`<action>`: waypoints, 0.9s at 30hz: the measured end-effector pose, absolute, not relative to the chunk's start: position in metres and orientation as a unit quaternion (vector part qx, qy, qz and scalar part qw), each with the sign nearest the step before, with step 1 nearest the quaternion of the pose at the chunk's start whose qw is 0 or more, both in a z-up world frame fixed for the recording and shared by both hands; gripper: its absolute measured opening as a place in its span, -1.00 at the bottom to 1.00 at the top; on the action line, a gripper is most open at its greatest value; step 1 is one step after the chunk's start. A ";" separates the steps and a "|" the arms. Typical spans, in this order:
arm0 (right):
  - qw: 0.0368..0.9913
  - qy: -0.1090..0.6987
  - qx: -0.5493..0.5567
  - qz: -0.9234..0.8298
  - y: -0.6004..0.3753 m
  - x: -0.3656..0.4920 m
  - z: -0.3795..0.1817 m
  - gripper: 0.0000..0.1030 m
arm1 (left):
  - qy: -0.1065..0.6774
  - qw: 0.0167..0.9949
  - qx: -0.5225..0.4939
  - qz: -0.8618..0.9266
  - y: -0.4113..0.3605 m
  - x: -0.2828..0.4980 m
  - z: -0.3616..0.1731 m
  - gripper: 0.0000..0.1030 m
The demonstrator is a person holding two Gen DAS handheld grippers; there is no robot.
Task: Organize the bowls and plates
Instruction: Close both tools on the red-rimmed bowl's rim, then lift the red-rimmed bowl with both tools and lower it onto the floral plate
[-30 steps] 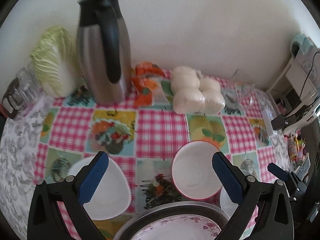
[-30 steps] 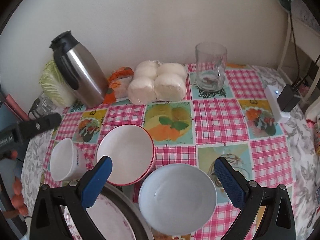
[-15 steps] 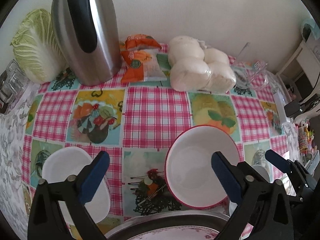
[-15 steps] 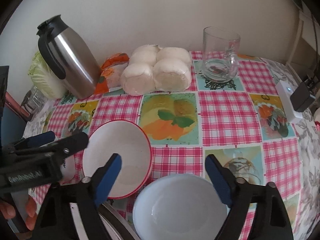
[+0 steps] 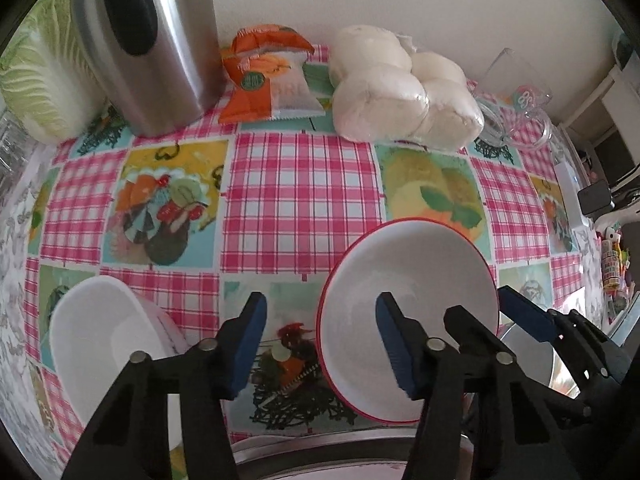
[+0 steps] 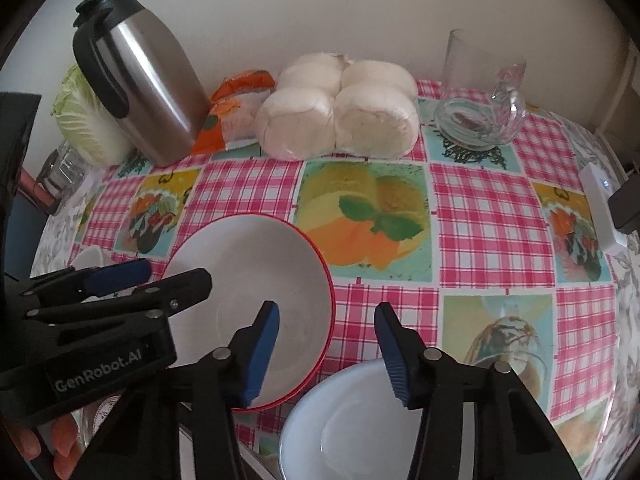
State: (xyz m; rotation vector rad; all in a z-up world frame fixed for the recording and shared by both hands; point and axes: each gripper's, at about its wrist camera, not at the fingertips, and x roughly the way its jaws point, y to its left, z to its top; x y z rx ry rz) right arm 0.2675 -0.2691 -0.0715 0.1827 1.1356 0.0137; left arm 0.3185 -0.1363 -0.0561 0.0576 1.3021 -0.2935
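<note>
Left tongs (image 5: 320, 344), right tongs (image 6: 327, 354) closing, half-shut.

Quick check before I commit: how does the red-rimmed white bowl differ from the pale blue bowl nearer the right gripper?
The red-rimmed white bowl has a red edge; the pale blue bowl is one plain colour all over. The red-rimmed bowl sits farther onto the checked tablecloth, and both grippers straddle its rim, a finger of each inside it; the blue bowl lies at the near edge, partly behind the right gripper. Both are round, upright and look empty.
</note>
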 end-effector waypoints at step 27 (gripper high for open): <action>0.831 0.552 0.068 0.013 -0.268 0.286 -0.094 -0.83 | 0.634 0.757 0.000 -0.158 -0.136 0.320 -0.099 -0.80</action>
